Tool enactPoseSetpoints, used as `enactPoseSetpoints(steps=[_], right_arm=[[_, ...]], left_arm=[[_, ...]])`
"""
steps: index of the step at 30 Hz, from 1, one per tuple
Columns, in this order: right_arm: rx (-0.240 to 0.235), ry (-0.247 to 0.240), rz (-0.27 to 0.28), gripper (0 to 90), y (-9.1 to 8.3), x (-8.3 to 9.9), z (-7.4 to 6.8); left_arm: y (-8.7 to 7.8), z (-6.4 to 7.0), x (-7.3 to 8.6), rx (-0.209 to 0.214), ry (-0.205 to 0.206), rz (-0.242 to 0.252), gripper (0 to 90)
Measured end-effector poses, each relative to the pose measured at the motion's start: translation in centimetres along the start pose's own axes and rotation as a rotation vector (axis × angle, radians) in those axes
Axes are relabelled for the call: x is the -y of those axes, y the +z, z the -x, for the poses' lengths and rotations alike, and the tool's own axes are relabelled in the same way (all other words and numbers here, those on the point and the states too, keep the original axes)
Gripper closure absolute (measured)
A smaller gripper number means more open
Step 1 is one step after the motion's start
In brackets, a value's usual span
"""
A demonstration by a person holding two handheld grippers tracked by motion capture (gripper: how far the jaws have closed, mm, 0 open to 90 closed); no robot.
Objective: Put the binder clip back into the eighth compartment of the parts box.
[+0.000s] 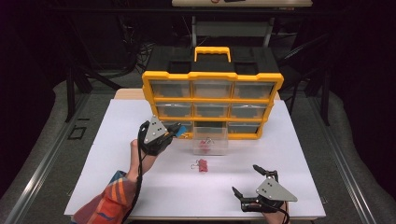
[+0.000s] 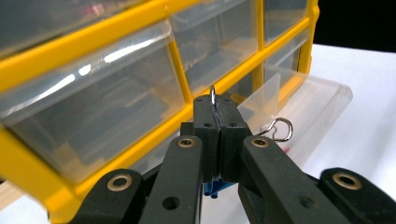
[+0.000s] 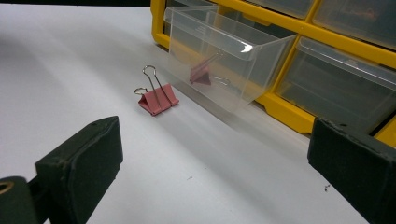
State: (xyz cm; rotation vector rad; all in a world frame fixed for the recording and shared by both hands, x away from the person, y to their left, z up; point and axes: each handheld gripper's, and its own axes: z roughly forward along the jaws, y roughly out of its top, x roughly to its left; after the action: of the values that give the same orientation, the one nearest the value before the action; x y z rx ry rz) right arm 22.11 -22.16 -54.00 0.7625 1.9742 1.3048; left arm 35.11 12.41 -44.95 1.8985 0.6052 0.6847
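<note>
At the left of the high view, the left gripper (image 1: 173,132) is held up in front of the bottom row of the yellow organiser (image 1: 212,103), with a patterned sleeve (image 1: 105,203) trailing back toward the near edge of the white table (image 1: 116,121). Its jaws are pressed together on a blue binder clip (image 2: 215,186) (the left gripper view shows a blue edge below the pads, one wire handle standing up between them and another looping out to the side). Just to the right of it, a clear drawer (image 1: 210,138) is pulled out of the organiser's bottom row and rests on the table; a pink clip inside the drawer (image 1: 204,145) lies against its floor, and the right gripper view shows it through the clear wall. In front of the drawer, near it but not touching, a second pink binder clip (image 1: 201,164) sits on the table with its wire handles raised, well apart from both grippers. Farther right, at the near edge of the table, the right gripper (image 1: 246,179) is spread wide with nothing between its jaws, and its own view looks across the bare table toward the pink clip and the drawer.
</note>
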Motion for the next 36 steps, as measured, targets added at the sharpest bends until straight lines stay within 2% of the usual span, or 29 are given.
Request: enactPoseSetpoints(steps=[12, 21, 29, 34, 36], right_arm=[[-0.002, -0.002, -0.008, 2.8, 0.0, 0.1, 0.0], [-0.003, -0.002, -0.008, 2.9, 0.0, 0.1, 0.0], [-0.004, 0.004, -0.015, 3.0, 0.0, 0.2, 0.1], [-0.008, -0.004, -0.017, 3.1, 0.1, 0.1, 0.0], [-0.009, -0.002, -0.017, 3.1, 0.1, 0.2, 0.0]], left_arm=[[1.7, 1.0, -1.7, 0.027, 0.027, 0.026, 88.7], [3.4, 1.9, -2.3, 0.055, 0.041, 0.021, 88.7], [5.3, 2.6, -2.5, 0.079, 0.046, 0.001, 88.4], [6.9, 3.1, -2.0, 0.095, 0.052, -0.042, 88.0], [7.4, 3.1, -1.7, 0.104, 0.039, -0.056, 81.9]])
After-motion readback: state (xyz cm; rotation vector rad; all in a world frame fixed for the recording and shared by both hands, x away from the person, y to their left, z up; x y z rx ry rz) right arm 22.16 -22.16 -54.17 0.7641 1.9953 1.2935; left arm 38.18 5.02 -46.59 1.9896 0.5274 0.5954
